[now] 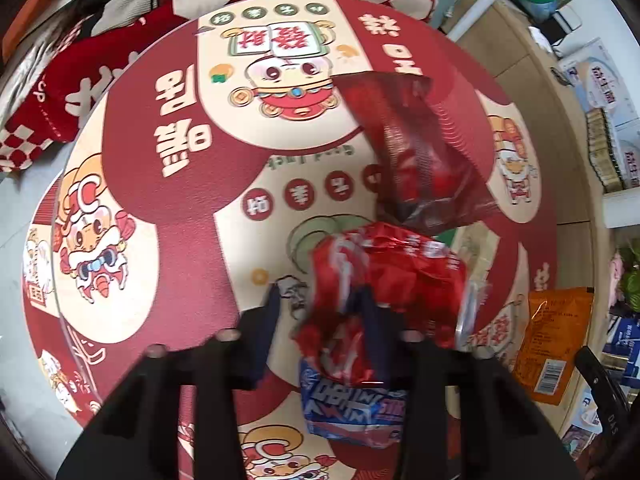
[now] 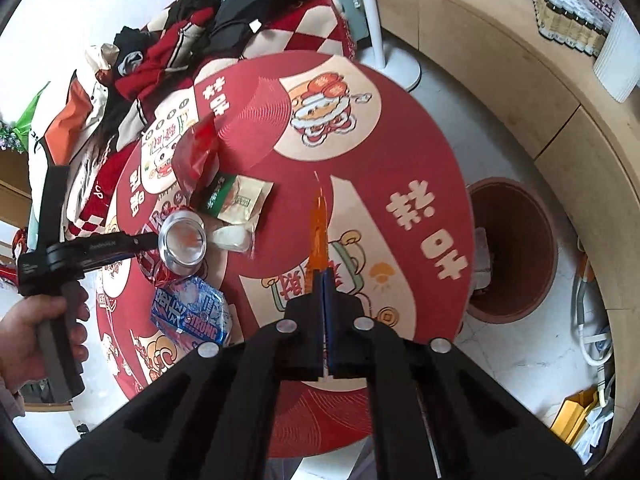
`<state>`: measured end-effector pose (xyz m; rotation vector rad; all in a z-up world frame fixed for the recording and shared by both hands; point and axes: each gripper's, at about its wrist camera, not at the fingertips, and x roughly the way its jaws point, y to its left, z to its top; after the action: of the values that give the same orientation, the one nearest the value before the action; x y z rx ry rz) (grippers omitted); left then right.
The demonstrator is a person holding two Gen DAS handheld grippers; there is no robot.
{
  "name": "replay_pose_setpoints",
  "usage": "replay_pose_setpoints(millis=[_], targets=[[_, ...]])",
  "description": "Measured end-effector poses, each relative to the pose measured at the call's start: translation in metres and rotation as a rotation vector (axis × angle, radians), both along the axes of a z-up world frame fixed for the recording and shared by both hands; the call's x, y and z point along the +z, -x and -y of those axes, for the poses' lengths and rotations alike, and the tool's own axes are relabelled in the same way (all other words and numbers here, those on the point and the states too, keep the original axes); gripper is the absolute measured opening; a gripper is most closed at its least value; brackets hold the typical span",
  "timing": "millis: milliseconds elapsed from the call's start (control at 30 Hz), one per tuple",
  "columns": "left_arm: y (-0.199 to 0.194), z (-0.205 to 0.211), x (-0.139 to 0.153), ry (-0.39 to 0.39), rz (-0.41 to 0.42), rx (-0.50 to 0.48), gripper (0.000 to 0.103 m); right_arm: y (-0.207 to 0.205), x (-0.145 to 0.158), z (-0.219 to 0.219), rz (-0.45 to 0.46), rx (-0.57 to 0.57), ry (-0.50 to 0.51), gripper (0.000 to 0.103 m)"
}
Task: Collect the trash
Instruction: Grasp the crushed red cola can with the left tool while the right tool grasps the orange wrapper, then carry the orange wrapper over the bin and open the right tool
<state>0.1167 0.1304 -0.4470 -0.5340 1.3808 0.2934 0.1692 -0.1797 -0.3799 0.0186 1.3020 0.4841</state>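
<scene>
My hand point(image 2: 38, 344) grips the handle of the left gripper point(image 1: 320, 300) at the left edge of the round table point(image 2: 400, 168), and its jaws, partly closed, straddle a crumpled red wrapper point(image 1: 384, 272); I cannot tell whether the pads actually press on it. Right against that wrapper, nearer me, lies a blue wrapper point(image 1: 352, 412), and beyond it a clear red bag point(image 1: 416, 148) stands up off the tabletop. From my other camera a small green and cream packet point(image 2: 236, 200) lies further in on the table, just past the red wrapper's shiny silver underside. My right gripper point(image 2: 322, 276) is pinched fully together on an orange sachet point(image 2: 318, 236), seen edge-on and lifted clear of the table. To the right, on the floor beside the table, sits a brown bin point(image 2: 516, 240) with some paper inside.
</scene>
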Motion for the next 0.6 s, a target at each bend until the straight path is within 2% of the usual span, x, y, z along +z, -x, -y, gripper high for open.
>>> replay_pose_setpoints(millis=[33, 200, 400, 600], targets=[[-0.001, 0.002, 0.004, -0.036, -0.010, -0.006, 0.030, -0.001, 0.003, 0.002, 0.006, -0.001, -0.001, 0.005], [0.003, 0.009, 0.034, -0.074, 0.036, -0.048, 0.029, -0.004, 0.021, 0.017, 0.037, -0.027, -0.005, 0.005], [0.007, 0.011, 0.103, -0.133, 0.134, -0.064, 0.029, -0.010, 0.056, 0.046, 0.083, -0.087, -0.009, 0.005], [-0.008, 0.022, 0.169, -0.147, 0.248, -0.045, 0.029, -0.020, 0.089, 0.083, 0.138, -0.135, 0.017, 0.005]])
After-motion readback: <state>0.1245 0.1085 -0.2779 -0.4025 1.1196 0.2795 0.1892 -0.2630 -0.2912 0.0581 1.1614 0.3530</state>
